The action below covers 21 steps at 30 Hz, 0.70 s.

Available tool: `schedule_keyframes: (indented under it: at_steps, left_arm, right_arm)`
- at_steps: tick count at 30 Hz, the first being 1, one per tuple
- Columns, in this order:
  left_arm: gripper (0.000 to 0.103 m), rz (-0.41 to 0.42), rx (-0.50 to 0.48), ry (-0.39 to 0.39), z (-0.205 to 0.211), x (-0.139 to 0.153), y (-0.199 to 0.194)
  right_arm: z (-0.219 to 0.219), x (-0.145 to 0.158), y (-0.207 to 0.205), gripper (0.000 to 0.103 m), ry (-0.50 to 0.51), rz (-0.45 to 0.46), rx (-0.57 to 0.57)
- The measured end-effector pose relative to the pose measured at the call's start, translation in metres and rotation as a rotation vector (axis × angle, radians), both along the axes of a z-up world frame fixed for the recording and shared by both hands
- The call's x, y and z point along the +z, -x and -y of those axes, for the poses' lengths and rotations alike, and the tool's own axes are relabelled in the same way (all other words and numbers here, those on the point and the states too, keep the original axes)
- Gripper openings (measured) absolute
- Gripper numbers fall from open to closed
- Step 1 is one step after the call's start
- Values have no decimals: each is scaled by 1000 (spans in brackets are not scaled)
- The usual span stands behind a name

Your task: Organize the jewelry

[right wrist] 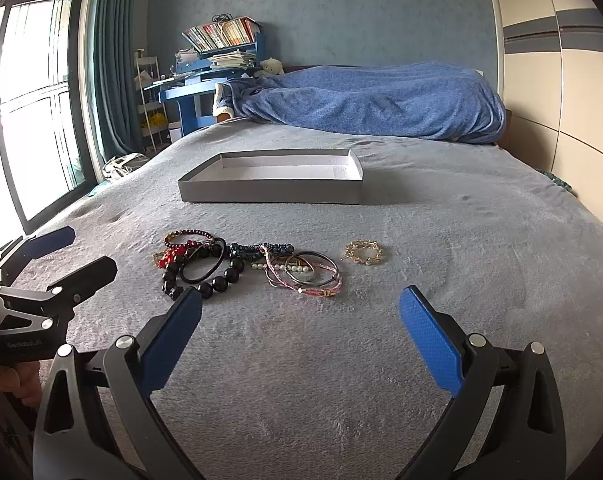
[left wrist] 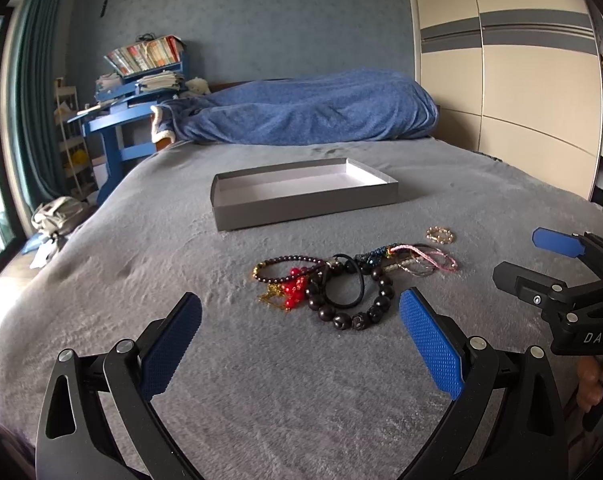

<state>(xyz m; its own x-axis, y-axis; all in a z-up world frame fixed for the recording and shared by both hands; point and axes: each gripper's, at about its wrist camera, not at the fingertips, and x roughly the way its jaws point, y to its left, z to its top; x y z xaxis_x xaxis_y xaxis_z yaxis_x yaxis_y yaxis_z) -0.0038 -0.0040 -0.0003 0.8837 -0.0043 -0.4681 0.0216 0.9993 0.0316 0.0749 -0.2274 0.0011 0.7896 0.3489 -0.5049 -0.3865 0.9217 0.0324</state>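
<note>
A tangle of jewelry lies on the grey bed cover point(left wrist: 141, 240): a dark wooden bead bracelet point(left wrist: 353, 316), a black hair tie point(left wrist: 343, 284), red beads point(left wrist: 295, 284), a purple bead bracelet point(left wrist: 285, 268) and pink cord bracelets point(right wrist: 317, 284). A gold bracelet point(right wrist: 363, 253) lies apart to the right. Behind them stands an empty grey box tray point(left wrist: 301, 208). My left gripper point(left wrist: 301, 300) hovers open just short of the pile, holding nothing. My right gripper point(right wrist: 301, 294) is open too, in front of the pink cords, and empty.
A rumpled blue blanket point(left wrist: 309, 108) covers the head of the bed. A cluttered blue desk point(left wrist: 117, 120) and a window point(right wrist: 33, 100) are on the left, past the bed's edge. A wardrobe point(left wrist: 521, 80) runs along the right.
</note>
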Motion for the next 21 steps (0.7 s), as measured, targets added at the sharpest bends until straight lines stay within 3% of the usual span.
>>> schedule_keyframes:
  at_steps: [16, 19, 21]
  left_arm:
    - [95, -102, -67, 29, 0, 7, -31]
    - [81, -132, -85, 32, 0, 6, -42]
    - [72, -163, -101, 43, -2, 4, -51]
  right_arm:
    - [0, -5, -12, 98, -13, -56, -4]
    - [1, -7, -16, 96, -25, -75, -11]
    - [3, -8, -19, 89, -34, -88, -14]
